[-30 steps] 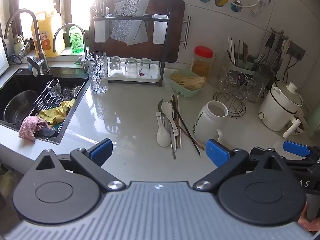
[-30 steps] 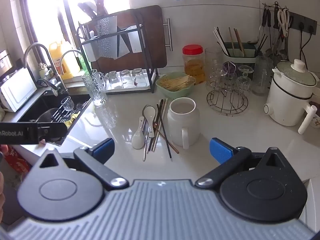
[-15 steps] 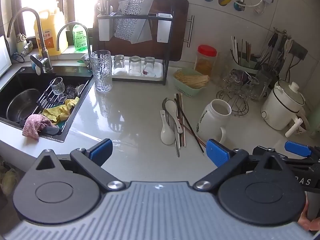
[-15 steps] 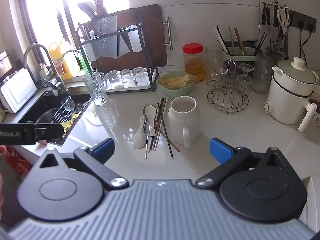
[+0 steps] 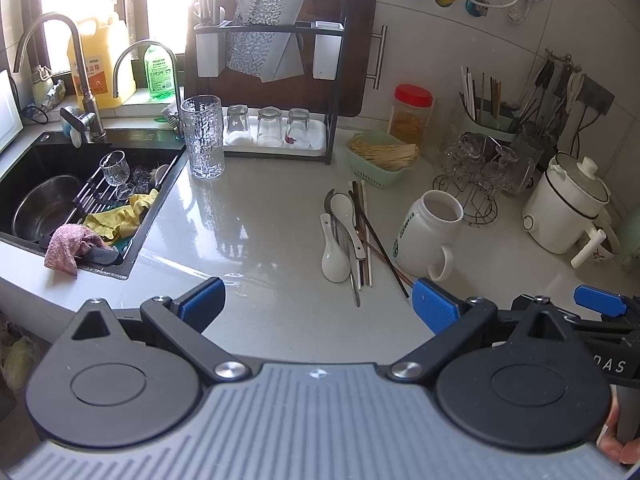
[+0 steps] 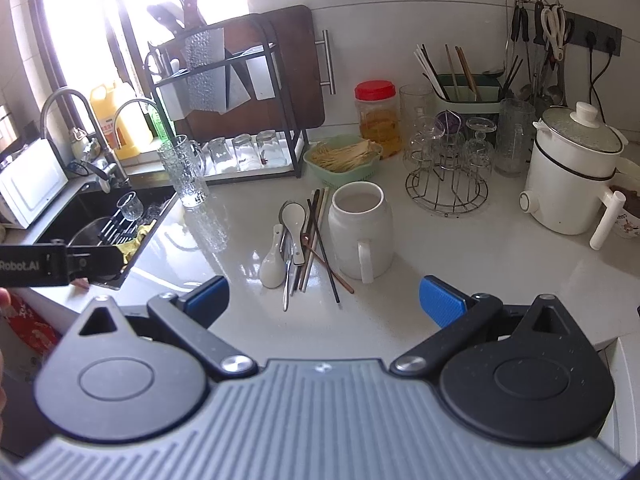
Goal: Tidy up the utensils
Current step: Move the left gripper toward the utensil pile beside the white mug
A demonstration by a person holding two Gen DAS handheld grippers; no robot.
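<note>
1. The step in hand, as I judge it, is the approach: no utensil is picked up yet, and both tools hover over the near edge of the bench (image 5: 248, 240).
2. The left gripper (image 5: 316, 304) has its jaws wide apart and holds nothing. The utensils lie ahead of it, slightly to the right of its middle line, and clearly apart from the blue pads.
3. The pile of utensils (image 5: 352, 236) rests flat on the bench, just left of the white mug (image 5: 428, 236). On its left side is a white spoon (image 5: 334, 254); beside it are a second white spoon over a metal one, then pale chopsticks (image 5: 366, 236) and dark chopsticks that cross each other, their near ends reaching toward the mug.
4. The right gripper (image 6: 324, 300) also has its jaws wide and empty. In its view the pile is ahead and a little to the left, and the mug stands almost straight ahead with its handle turned to the camera.
5. The next move probably calls for lowering one gripper to a single piece, narrowing on it, and carrying it to the upright mug, which seems to be the holder. The thin, flat pieces may be hard to lift cleanly.
</note>
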